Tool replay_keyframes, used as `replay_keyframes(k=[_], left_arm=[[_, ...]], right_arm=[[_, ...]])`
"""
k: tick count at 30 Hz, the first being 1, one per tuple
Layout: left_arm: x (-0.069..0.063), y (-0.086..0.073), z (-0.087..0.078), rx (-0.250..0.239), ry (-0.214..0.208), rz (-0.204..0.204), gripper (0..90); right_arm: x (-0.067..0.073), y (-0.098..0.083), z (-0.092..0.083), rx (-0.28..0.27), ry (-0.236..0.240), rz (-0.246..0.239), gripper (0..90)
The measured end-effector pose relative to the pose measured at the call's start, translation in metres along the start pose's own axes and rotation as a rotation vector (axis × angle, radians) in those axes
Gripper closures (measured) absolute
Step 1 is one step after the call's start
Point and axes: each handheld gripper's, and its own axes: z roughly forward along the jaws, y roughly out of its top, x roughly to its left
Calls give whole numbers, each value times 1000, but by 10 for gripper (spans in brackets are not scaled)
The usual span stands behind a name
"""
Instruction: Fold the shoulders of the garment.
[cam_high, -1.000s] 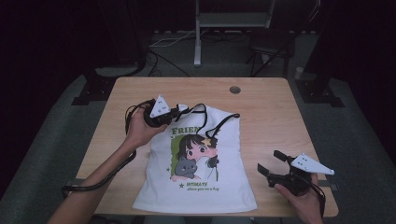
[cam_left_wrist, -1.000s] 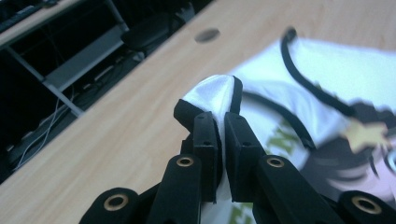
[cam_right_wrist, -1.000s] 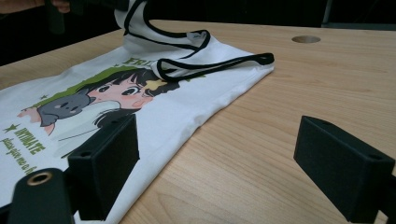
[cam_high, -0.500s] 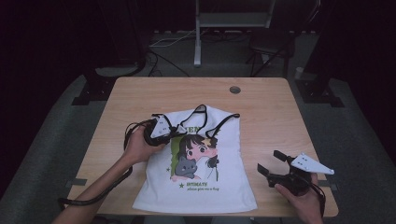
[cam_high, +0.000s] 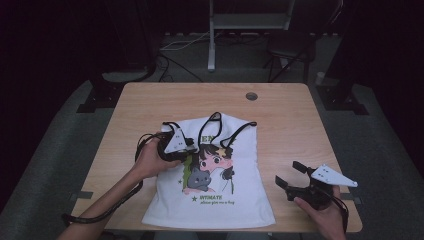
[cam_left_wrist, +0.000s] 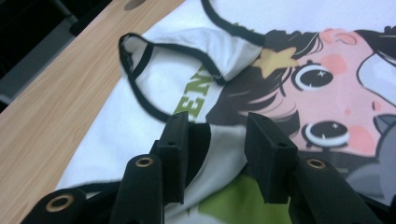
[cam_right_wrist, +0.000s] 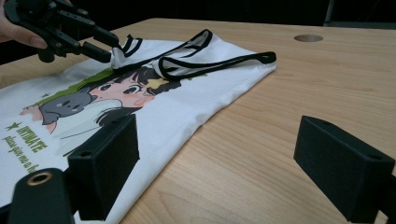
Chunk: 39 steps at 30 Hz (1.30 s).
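Now the white tank top (cam_high: 215, 175) (cartoon girl and grey cat print) lies flat on the wooden worktop (cam_high: 285, 115). Left tongs (cam_left_wrist: 212, 154) have just been opening, part spread over a fold of its cloth. Right tongs (cam_right_wrist: 215, 168) sit wide apart beside its hem, holding nothing.

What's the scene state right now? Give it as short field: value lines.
surface: wooden table
garment: white tank top, black trim, cartoon print, lying mostly flat
folded part: strap side nearest the left tool turned over onto the print
left tool: low over the folded fabric, jaws have just been opening, a fold of cloth between them, pads not pressing on it
right tool: jaws wide open over bare wood beside the top's edge, nothing between them
table hole: far side, uncovered
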Motion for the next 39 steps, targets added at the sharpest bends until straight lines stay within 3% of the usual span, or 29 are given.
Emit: replay_keyframes(k=[4, 8, 14, 21, 23, 26, 29, 31, 39], left_arm=[[2, 0, 8, 25, -31, 12, 646], [-1, -3, 5, 49, -59, 28, 713], [-10, -15, -4, 65, -88, 38, 712], [-11, -18, -8, 50, -90, 6, 654], [-11, -17, -10, 37, -80, -1, 618], [-11, -15, -15, -10, -51, -45, 547], [-14, -14, -23, -35, 11, -94, 376], [-16, -15, -31, -50, 44, -123, 309], [-25, -23, -65, -150, 126, -239, 305]], right_arm=[[0, 0, 0, 0, 1, -1, 134], [1, 0, 0, 1, 2, 2, 134], [0, 0, 0, 2, 6, 3, 134], [0, 1, 1, 11, 5, 1, 134], [0, 1, 2, 13, 4, -1, 134], [0, 1, 2, 22, 4, -1, 135], [0, 2, 5, 35, 7, -9, 134], [1, 6, 7, 39, 13, -18, 135], [6, 33, 29, 54, 45, -79, 134]])
